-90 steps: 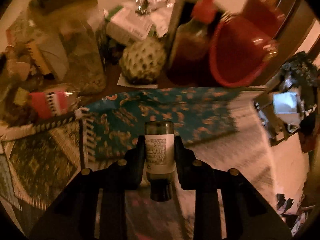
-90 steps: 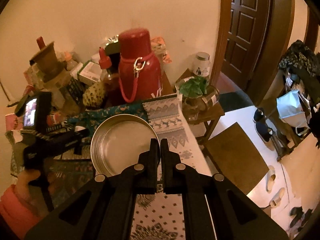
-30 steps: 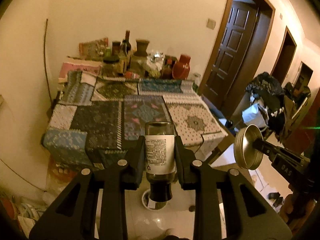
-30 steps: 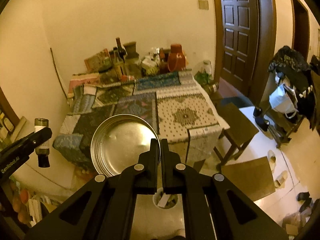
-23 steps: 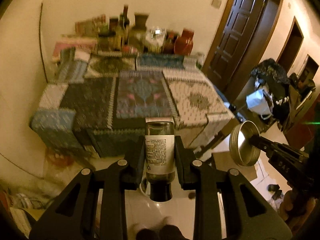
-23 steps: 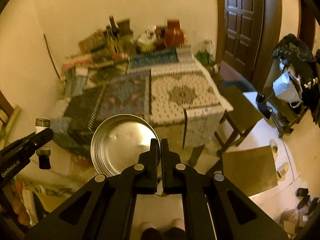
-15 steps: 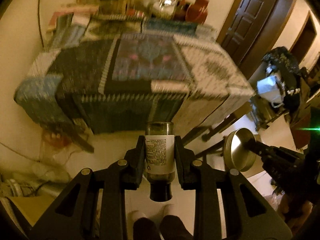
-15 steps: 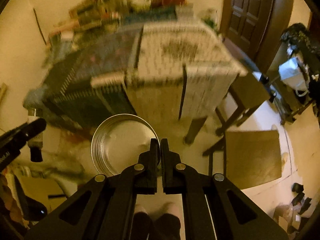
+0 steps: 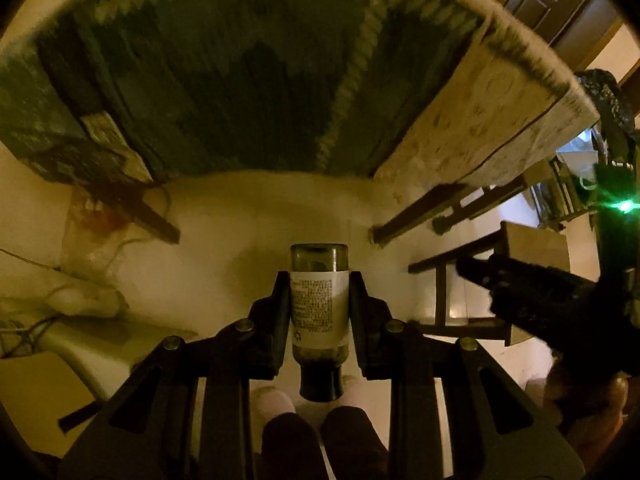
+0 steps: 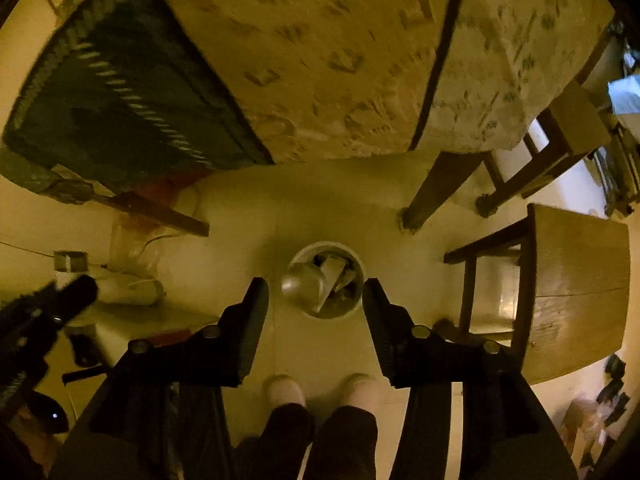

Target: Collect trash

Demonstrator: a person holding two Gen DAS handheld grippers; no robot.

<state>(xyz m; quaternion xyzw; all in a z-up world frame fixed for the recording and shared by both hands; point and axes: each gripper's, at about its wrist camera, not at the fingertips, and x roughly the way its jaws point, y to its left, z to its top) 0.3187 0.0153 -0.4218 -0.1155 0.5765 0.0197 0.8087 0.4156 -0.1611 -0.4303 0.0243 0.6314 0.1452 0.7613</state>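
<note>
Feet: the person's two pale slippers (image 10: 320,390) stood on the floor (image 10: 240,220) at the near edge of both views, toes toward the bin.
Left gripper: the left gripper (image 9: 319,300) was clamped on a small glass bottle (image 9: 319,308), its fingers pressed against the white label on either side; the bottle lay along the fingers with its dark cap toward the camera and its clear base pointing away.
Right gripper: the right gripper (image 10: 316,300) hung with its jaws spread wide and nothing between them, pointing straight down.
Bin: a round white trash bin (image 10: 360,268) stood on the floor, framed between the right gripper's fingers; a shiny metal tin (image 10: 302,286) lay tilted inside it on a heap of crumpled paper.
Further off: a wooden stool (image 10: 576,292) stood to the right of the bin, and beyond both hung the draped edge of the surface (image 10: 360,60) with its patterned cloths.
Step in hand: judging from the tin in the bin and the empty right gripper, one piece of trash had been dropped and the bottle was next.
Next move: the left gripper probably needed to come over the bin's mouth, which its own view did not show, then open so the bottle fell clear of the rim.
</note>
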